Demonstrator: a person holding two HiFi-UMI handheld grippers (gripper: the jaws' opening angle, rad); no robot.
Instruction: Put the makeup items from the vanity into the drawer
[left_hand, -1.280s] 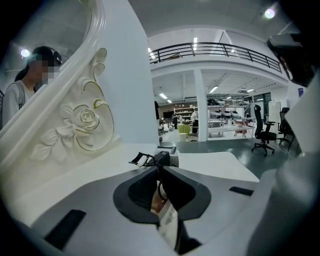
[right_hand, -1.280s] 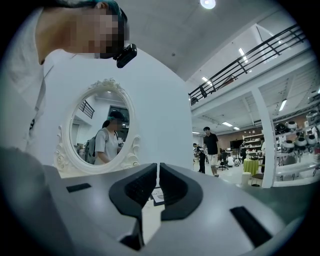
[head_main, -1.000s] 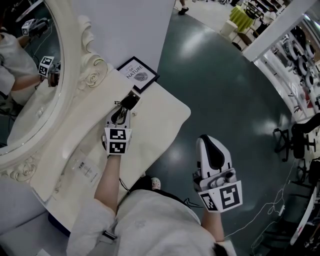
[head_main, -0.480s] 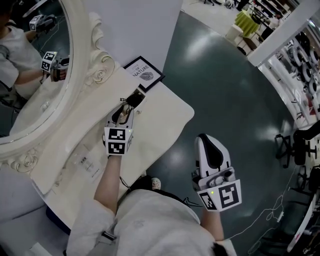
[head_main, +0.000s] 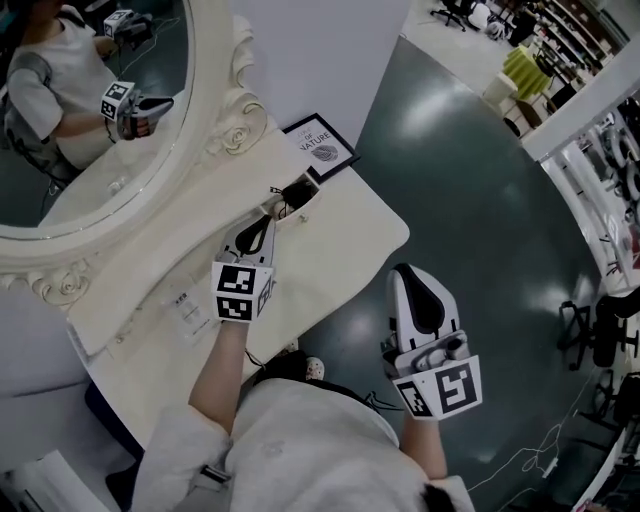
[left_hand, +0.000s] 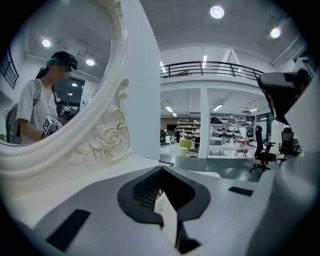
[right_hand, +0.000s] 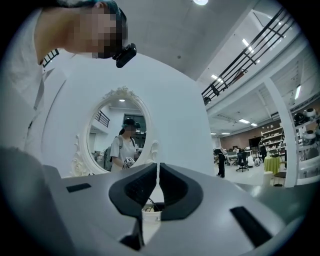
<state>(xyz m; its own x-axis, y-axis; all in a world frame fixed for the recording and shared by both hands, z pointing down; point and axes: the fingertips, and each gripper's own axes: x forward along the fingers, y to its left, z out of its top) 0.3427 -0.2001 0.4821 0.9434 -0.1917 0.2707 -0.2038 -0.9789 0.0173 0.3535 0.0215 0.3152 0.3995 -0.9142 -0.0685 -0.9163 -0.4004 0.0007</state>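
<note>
My left gripper (head_main: 267, 216) hovers over the cream vanity top (head_main: 345, 240), its tips pointing at a small black item (head_main: 298, 190) with thin wires that lies just beyond them. Its jaws are closing and stand almost together. In the left gripper view a pale sliver (left_hand: 166, 212) shows in the narrow gap behind the left gripper's (left_hand: 161, 171) tips; I cannot tell what it is. My right gripper (head_main: 404, 272) hangs off the vanity over the dark floor, shut and empty. The right gripper view looks past that gripper (right_hand: 158, 165) towards the mirror.
An oval mirror (head_main: 225, 110) in a carved cream frame stands at the vanity's back. A black-framed print (head_main: 320, 150) leans at the far end. A clear labelled item (head_main: 188, 312) lies on the near part of the top. Dark green floor (head_main: 480, 200) spreads to the right.
The head view has swung, so the mirror and vanity sit further right and lower in frame. The left gripper stays by the black item. The right gripper has not moved.
</note>
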